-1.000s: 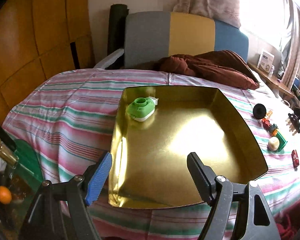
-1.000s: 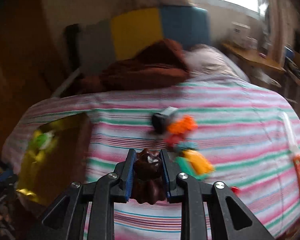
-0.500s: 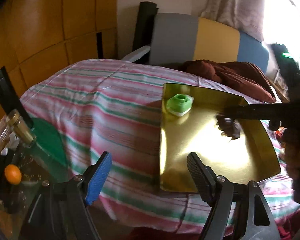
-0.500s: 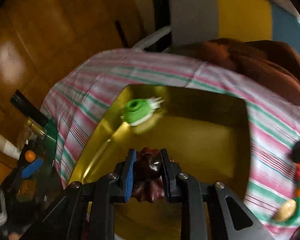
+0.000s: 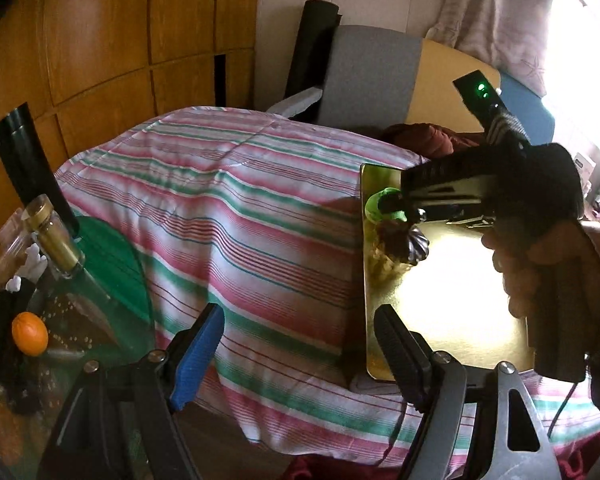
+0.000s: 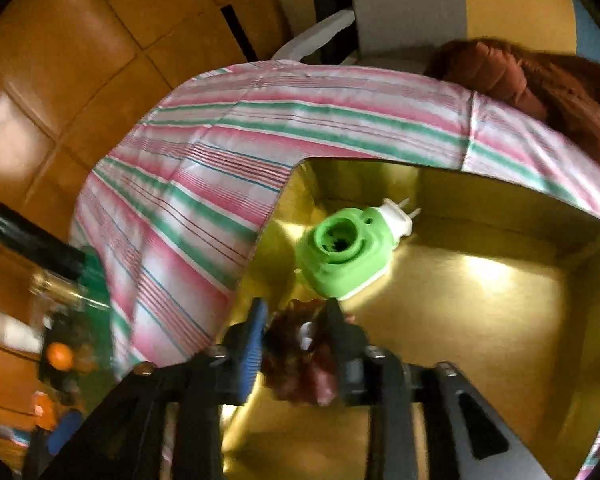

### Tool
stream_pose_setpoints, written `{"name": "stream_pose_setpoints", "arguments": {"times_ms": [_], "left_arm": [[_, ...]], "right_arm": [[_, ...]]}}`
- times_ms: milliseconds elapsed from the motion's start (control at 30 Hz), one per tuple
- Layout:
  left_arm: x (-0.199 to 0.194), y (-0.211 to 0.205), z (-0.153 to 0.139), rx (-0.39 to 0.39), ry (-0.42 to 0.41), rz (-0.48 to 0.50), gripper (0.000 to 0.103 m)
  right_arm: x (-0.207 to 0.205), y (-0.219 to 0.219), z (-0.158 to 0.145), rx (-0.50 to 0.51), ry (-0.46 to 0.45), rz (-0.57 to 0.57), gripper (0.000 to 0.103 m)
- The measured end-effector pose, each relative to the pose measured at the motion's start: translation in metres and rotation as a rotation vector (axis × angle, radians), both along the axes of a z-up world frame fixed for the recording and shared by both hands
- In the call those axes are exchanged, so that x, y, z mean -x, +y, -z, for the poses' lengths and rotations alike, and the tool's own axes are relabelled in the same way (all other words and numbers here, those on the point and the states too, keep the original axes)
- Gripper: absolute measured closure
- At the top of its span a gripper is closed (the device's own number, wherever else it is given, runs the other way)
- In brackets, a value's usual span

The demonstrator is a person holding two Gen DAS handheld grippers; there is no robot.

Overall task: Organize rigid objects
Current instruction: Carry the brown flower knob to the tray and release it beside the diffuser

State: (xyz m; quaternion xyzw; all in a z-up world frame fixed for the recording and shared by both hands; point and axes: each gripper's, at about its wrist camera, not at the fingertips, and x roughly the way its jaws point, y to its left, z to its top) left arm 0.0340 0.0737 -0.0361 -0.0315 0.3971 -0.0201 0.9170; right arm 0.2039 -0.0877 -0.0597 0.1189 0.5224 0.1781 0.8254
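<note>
Right gripper (image 6: 296,344): we see its jaws opening around the dark brown fluted piece (image 6: 300,356), which sits between the pads at the lower centre of the right wrist view. A second ago the same jaws were clamped tight on it.
Grip status: blur prevents us from telling whether the pads are clear of the piece on both sides. We treat it as a release in progress.
Dark brown fluted piece, location: in the left wrist view it is at centre right (image 5: 410,242), low over or on the floor of the gold tray (image 5: 452,320), near the tray's left wall.
Change of place: a second ago the right gripper was over the striped cloth (image 5: 240,216) beside scattered toys. It is now inside the tray outline.
Green plug-in device (image 6: 348,252): lies in the tray's far left corner, just beyond the brown piece. We cannot tell whether they touch.
Left gripper (image 5: 300,352): jaws stand wide apart and hold nothing, at the bottom of its frame, over the cloth at the tray's near left corner.
Task meaning: we judge that one more rigid object is being delivered to the tray.
</note>
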Motion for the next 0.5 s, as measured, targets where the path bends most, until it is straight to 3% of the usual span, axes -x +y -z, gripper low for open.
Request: {"name": "stream_pose_setpoints", "arguments": {"times_ms": [267, 500], "left_arm": [[0.001, -0.007, -0.004, -0.010, -0.008, 0.020, 0.025], [0.007, -0.027, -0.015, -0.032, -0.031, 0.074, 0.025]], "right_arm": [[0.031, -0.026, -0.024, -0.001, -0.080, 0.016, 0.058], [0.089, -0.079, -0.043, 0.047, -0.179, 0.056, 0.057]]}}
